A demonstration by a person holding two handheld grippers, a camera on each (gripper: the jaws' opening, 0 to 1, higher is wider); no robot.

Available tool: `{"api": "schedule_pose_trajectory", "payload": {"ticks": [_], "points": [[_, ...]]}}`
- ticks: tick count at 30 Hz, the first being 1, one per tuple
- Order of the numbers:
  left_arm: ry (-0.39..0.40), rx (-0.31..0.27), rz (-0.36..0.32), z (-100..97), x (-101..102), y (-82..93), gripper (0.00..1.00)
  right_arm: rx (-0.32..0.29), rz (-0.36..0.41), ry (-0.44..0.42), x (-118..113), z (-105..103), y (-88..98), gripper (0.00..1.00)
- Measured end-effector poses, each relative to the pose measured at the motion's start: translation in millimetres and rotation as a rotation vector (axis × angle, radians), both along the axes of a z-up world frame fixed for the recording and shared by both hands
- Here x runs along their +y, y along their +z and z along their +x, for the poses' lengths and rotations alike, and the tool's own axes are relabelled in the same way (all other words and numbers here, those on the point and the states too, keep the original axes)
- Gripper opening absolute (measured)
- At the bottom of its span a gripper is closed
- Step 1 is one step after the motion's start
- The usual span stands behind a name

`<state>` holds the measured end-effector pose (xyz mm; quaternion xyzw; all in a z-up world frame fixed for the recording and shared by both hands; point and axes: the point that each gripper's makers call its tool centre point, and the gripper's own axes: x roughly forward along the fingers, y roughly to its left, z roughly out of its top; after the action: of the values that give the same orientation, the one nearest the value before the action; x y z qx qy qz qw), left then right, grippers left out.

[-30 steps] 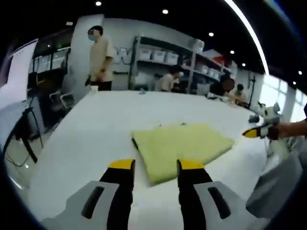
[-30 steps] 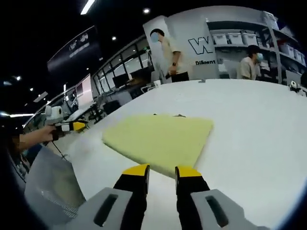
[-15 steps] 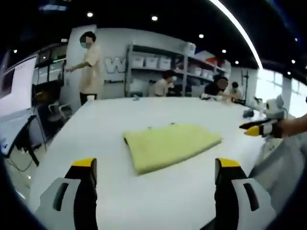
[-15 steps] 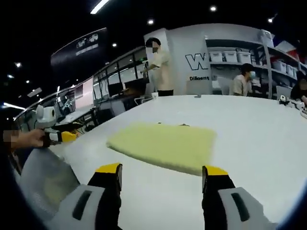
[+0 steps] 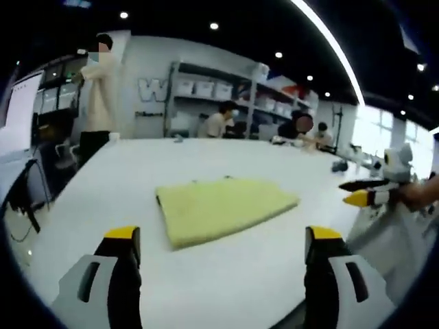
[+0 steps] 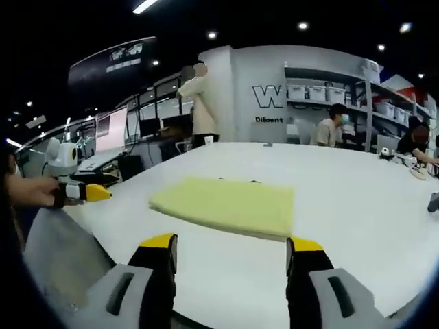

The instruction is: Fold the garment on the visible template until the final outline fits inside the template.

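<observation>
A folded pale yellow garment lies flat on the white table, a neat rectangle with nothing holding it. In the left gripper view my left gripper stands open, back from the garment's near edge, jaws far apart. The right gripper comes into that view from the right, held in a hand. In the right gripper view the garment lies ahead of my open right gripper, and the left gripper shows at the left. No template outline can be made out.
The white table stretches far beyond the garment. A person stands at its far end, and others sit by the storage shelves. A grey sleeve shows at lower left in the right gripper view.
Both grippers were nearly shut at the garment's edge a second ago; both have opened wide and pulled back. The garment stays flat on the table.
</observation>
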<state>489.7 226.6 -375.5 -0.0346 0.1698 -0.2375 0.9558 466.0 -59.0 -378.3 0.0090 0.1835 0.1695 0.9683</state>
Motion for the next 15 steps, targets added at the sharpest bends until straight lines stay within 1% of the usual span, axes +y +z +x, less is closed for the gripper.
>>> {"api": "schedule_pose_trajectory", "payload": {"ticks": [1,3,4,6,8,9,10,11,12,13,15], "points": [[0.008,-0.004,-0.012,0.4,0.1,1.8,0.93,-0.010,-0.006,-0.022,-4.4,1.2,0.9,0.57],[0.026,-0.006,-0.021,1.8,3.3,2.5,0.91,-0.011,-0.013,-0.025,-4.5,1.6,-0.4,0.54],[0.035,-0.002,-0.023,2.5,6.0,1.9,0.90,0.033,-0.066,-0.020,-6.6,-0.4,-12.3,0.55],[0.028,-0.002,-0.038,1.1,1.9,2.8,0.91,0.012,-0.067,-0.013,-4.4,3.4,-13.4,0.56],[0.006,-0.008,-0.036,0.9,-3.3,3.8,0.92,-0.004,-0.077,-0.001,-2.5,3.2,-7.6,0.58],[-0.007,-0.005,-0.033,1.2,-5.1,2.1,0.92,-0.011,-0.077,0.014,-0.1,3.3,-6.0,0.62],[-0.012,-0.001,-0.033,1.2,-6.0,1.1,0.92,-0.012,-0.071,0.019,1.5,2.9,-5.1,0.67],[-0.022,0.009,-0.032,-0.7,-8.8,-0.4,0.92,-0.022,-0.046,0.007,2.9,5.8,-0.2,0.75],[-0.024,0.009,-0.029,-0.8,-8.7,-0.5,0.92,-0.034,-0.036,0.002,3.3,7.3,3.3,0.80],[-0.023,0.006,-0.026,-0.2,-7.4,-0.6,0.92,-0.062,-0.026,-0.009,2.7,10.3,9.3,0.84],[-0.020,-0.003,-0.026,-0.8,-8.2,2.0,0.93,-0.078,-0.021,-0.014,3.0,11.8,13.4,0.87]]}}
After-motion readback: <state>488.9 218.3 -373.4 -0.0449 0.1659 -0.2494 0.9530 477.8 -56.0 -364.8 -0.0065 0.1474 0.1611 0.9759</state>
